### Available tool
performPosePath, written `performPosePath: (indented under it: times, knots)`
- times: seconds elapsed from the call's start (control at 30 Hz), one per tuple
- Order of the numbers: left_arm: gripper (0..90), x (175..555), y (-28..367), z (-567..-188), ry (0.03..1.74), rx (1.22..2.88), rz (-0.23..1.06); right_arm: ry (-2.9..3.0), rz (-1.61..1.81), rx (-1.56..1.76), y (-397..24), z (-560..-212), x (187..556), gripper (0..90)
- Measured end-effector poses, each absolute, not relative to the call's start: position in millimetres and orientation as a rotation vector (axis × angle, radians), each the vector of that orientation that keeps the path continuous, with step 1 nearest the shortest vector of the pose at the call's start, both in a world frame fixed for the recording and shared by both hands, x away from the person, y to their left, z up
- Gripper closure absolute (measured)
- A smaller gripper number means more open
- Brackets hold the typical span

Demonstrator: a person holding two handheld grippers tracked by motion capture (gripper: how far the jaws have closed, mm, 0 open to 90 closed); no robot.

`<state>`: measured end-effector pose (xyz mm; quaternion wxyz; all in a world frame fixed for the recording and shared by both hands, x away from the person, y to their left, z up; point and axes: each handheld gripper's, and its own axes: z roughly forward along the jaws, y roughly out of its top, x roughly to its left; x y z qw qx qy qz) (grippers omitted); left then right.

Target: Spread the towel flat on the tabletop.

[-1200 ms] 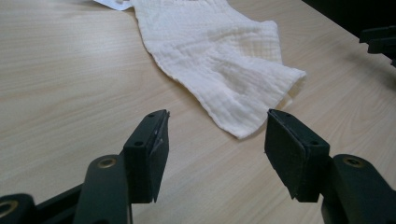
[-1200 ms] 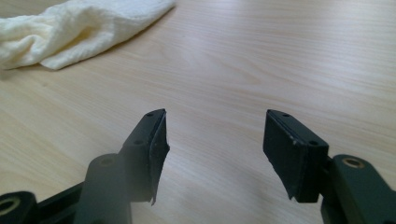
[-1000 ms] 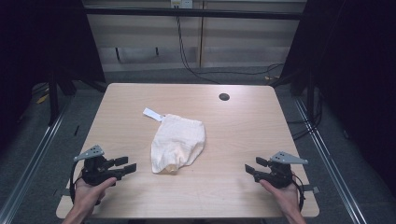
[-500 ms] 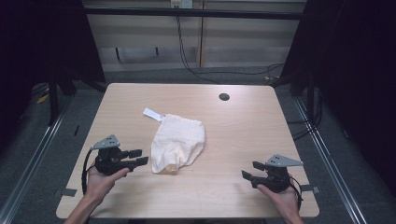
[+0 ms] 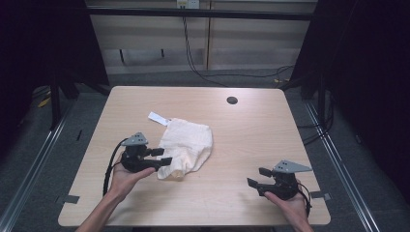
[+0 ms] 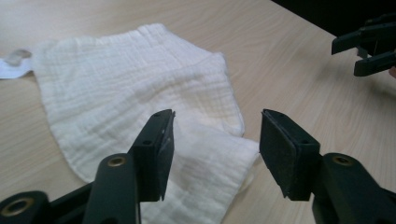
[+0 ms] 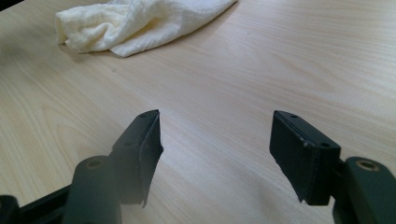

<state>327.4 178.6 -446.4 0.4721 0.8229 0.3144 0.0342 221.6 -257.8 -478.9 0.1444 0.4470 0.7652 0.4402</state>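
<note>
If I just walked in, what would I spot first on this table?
A crumpled white cloth lies near the middle of the wooden table. The left gripper reaches its open jaws to the cloth's near edge. The right gripper waits open, off by the near right corner.

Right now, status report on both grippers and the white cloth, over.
Left gripper open, jaws just opening, at the white cloth's near corner, not gripping. Right gripper open, nothing between its jaws, apart from cloth. Bare table between them.

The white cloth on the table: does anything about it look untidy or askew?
Yes. The white cloth lies crumpled and askew on the table, its near corner folded under, with a white tag sticking out at its far corner.
</note>
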Motion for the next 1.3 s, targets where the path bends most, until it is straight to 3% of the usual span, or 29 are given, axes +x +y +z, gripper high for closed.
performPosePath:
  times: [0.27, 0.53, 0.6, 0.63, 0.67, 0.83, 1.0, 1.3]
  knots:
    - [42.1, 346.6, 154.1, -472.8, 0.759, 2.092, 0.02, 2.215, 1.242, 1.289, -259.5, -481.3, 224.2, 32.9]
    - [35.2, 347.8, 143.8, -497.2, 0.753, 2.192, 0.043, 2.249, 1.259, 1.273, -255.6, -482.2, 222.5, 32.5]
    - [37.7, 348.8, 144.2, -500.1, 0.754, 2.194, 0.041, 2.254, 1.262, 1.272, -255.0, -482.3, 222.5, 32.4]
    - [42.4, 349.1, 145.1, -499.9, 0.735, 2.2, 0.04, 2.254, 1.26, 1.268, -254.9, -482.7, 223.0, 32.5]
    - [56.7, 349.2, 146.0, -501.1, 0.734, 2.19, 0.019, 2.256, 1.258, 1.273, -255.1, -483.2, 223.7, 32.5]
    - [77.3, 348.7, 147.6, -501.4, 0.732, 2.204, 0.01, 2.27, 1.241, 1.287, -252.8, -484.8, 225.0, 32.8]
    - [82.2, 346.7, 147.0, -501.9, 0.71, 2.204, -0.002, 2.288, 1.244, 1.262, -250.4, -482.9, 227.0, 37.4]
    - [83.2, 334.9, 145.1, -501.1, 0.652, 2.224, -0.03, 2.339, 1.278, 1.199, -239.2, -475.7, 228.2, 39.1]
